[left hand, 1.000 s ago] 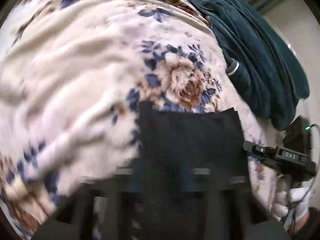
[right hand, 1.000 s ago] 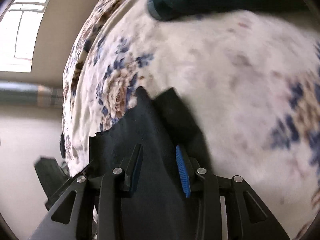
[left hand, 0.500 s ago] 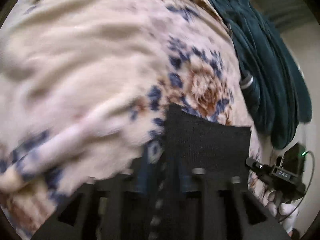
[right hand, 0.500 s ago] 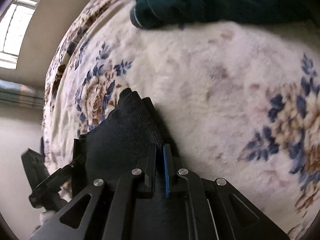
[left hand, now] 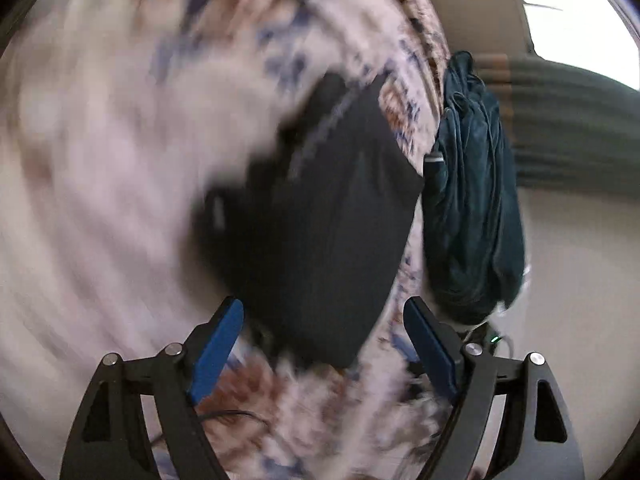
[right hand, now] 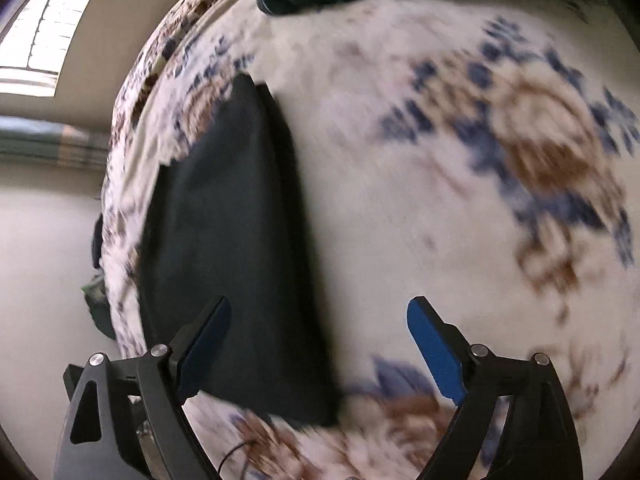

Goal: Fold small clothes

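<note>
Both grippers have let go since the earlier frames. Half a second ago the jaws of each were pinched on an edge of the black knitted cloth; now both pairs are spreading, and neither holds anything.

The left gripper (left hand: 323, 326) has its jaws well apart and still widening. The near end of the flat, folded black knitted garment (left hand: 332, 236) shows between the blue pads (left hand: 218, 346), which do not press on it. The view has also swung round: a bright window and a striped curtain now show at the upper right, and the frame is heavily blurred.

The right gripper (right hand: 319, 328) has its jaws standing wide and still opening. The black knitted garment (right hand: 232, 248) passes by the left pad, apart from it.

The garment lies flat on the cream plush blanket with blue and brown flowers (right hand: 440, 200), which covers the bed. It lies near the blanket's edge at the left of the right wrist view. Its long axis runs from the grippers away toward the crumpled dark teal velvet garment (left hand: 472, 208) at the far end. The far end looks narrower. In the left wrist view the black piece lies just beside the teal one; whether they touch I cannot tell.
</note>
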The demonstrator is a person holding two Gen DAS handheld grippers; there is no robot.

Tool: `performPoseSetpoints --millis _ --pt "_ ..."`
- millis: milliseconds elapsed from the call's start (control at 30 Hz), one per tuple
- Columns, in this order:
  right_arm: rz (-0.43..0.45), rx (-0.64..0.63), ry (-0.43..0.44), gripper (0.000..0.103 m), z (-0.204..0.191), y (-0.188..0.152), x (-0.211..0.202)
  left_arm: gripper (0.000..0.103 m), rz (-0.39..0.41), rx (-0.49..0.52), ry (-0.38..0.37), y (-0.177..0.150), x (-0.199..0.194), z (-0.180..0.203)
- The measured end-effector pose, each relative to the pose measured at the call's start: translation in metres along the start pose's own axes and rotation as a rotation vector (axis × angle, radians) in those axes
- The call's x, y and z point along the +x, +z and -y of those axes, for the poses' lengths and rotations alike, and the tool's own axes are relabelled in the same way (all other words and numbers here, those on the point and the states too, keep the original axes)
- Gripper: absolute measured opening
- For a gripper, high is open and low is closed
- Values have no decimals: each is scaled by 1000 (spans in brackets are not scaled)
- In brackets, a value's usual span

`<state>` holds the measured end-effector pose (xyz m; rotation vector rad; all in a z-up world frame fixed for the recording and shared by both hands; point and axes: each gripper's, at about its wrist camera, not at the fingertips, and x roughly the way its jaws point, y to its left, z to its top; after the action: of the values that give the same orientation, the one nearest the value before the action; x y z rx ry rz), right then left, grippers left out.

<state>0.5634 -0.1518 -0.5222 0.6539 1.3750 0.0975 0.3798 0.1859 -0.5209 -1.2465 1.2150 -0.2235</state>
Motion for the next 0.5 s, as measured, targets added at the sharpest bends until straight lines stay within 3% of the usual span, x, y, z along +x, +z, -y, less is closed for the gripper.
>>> performPoseSetpoints --millis 167,300,367,400,433,500 --pt "27 67 0 92 28 -34 -8 81 0 -114 -39 -14 70 -15" --pt "59 137 38 92 52 -46 -15 82 114 -179 -35 -4 96 -6" --pt "68 166 37 92 63 -50 -17 80 191 -161 -18 0 100 5" --pt "69 176 40 92 68 -52 -17 61 224 -138 -6 -1 98 10" --pt "67 187 42 92 73 -54 -18 33 236 -107 30 -1 95 14" --pt "63 211 65 92 79 -55 -18 30 231 -64 33 2 86 15"
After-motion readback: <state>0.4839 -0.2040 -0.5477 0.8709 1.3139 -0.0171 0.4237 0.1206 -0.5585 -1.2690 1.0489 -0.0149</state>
